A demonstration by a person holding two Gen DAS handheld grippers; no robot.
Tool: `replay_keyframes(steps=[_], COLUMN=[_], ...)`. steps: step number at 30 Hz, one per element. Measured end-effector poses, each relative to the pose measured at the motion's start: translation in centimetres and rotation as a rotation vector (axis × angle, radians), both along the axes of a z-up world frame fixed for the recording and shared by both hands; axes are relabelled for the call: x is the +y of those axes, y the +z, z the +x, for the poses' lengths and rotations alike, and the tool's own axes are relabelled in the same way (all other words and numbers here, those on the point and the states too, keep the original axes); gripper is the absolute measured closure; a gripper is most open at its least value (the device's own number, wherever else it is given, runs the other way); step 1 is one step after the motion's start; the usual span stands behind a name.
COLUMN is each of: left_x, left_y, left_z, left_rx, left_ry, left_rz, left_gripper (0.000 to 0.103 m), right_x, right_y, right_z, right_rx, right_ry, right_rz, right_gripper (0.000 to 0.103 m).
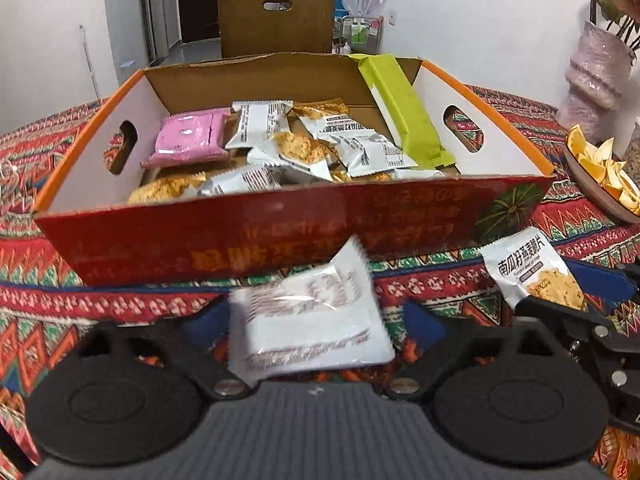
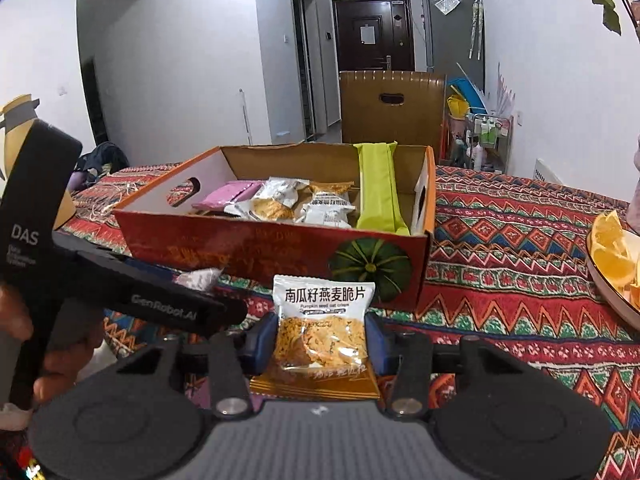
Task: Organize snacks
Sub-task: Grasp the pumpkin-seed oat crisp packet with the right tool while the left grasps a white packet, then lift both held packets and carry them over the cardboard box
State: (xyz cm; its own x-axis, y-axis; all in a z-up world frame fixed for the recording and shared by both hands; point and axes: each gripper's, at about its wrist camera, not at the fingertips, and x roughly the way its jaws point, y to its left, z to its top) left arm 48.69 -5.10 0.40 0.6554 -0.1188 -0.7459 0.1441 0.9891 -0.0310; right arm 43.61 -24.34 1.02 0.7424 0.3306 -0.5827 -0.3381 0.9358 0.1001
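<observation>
An open cardboard box with red sides stands on the patterned cloth, holding several white oat-crisp packets, a pink packet and a green bar. My left gripper is shut on a white packet, blurred, just in front of the box's near wall. My right gripper is shut on a pumpkin-seed oat-crisp packet, held upright before the box. That packet also shows in the left wrist view, at the right.
A plate of orange slices sits right of the box, also in the right wrist view. A pink vase stands behind it. A brown chair back is beyond the table. The left gripper's body fills the right view's left side.
</observation>
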Motion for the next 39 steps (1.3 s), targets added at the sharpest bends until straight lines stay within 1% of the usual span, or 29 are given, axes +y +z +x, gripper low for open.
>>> replay_keyframes(steps=[1,2,3,4,6,8,9,11,13,15,17,19,20,24,29,33,39], left_x=[-0.3,-0.4,-0.2,0.0,0.4,0.8,1.1,1.7,2.7,3.4,4.1,4.9,5.2,6.4,7.6,8.5,9.3], left_y=[0.0,0.0,0.1,0.3,0.6,1.2,1.7,3.0,4.6,5.9,7.0,7.8,8.0,8.0,7.0,6.4,6.4], left_z=[-0.5,-0.9,-1.2,-1.4,-1.8,-2.8,-3.5,-5.2,-7.2,-9.5,-12.1,-14.7,-15.9,-19.7,-23.7,-26.1,-28.9], left_rx=[-0.03,-0.049,-0.05,-0.04,-0.028,-0.043,-0.059,-0.096,-0.131,-0.168,-0.2,-0.216,-0.222,-0.234,-0.214,-0.196,-0.21], left_ry=[-0.003,-0.012,-0.018,-0.014,0.002,0.015,0.021,0.033,0.041,0.045,0.041,0.028,0.024,0.04,0.037,0.039,0.022], left_rz=[0.022,0.036,0.018,0.006,-0.016,-0.02,-0.023,-0.053,-0.106,-0.136,-0.156,-0.181,-0.191,-0.224,-0.255,-0.274,-0.284], left_gripper=[0.055,0.067,0.083,0.087,0.088,0.089,0.09,0.09,0.09,0.09,0.09,0.09,0.09,0.09,0.09,0.09,0.09], right_x=[-0.2,-0.3,-0.5,-0.6,-0.8,-0.7,-0.6,-0.3,0.1,0.4,1.0,2.0,2.4,3.4,4.2,4.7,5.5], right_y=[0.1,0.3,0.5,0.7,0.9,0.8,0.7,0.5,0.6,0.9,1.7,2.7,3.1,4.0,4.1,4.2,4.9], right_z=[-0.2,-0.2,-0.4,-0.5,-0.7,-0.8,-0.8,-0.8,-1.1,-1.5,-2.6,-4.8,-6.0,-10.8,-16.5,-19.4,-22.6], right_rx=[-0.006,-0.013,-0.022,-0.031,-0.043,-0.047,-0.047,-0.047,-0.052,-0.063,-0.084,-0.131,-0.144,-0.137,-0.121,-0.12,-0.137], right_ry=[-0.004,-0.006,-0.007,-0.008,-0.008,-0.005,-0.002,0.004,0.011,0.023,0.024,0.039,0.055,0.098,0.098,0.087,0.077], right_rz=[0.001,0.007,0.015,0.023,0.027,0.023,0.02,0.015,0.009,0.026,0.016,-0.018,-0.017,0.017,0.023,0.012,0.004], right_gripper=[0.057,0.057,0.057,0.057,0.057,0.057,0.057,0.057,0.057,0.058,0.058,0.058,0.058,0.058,0.058,0.058,0.058])
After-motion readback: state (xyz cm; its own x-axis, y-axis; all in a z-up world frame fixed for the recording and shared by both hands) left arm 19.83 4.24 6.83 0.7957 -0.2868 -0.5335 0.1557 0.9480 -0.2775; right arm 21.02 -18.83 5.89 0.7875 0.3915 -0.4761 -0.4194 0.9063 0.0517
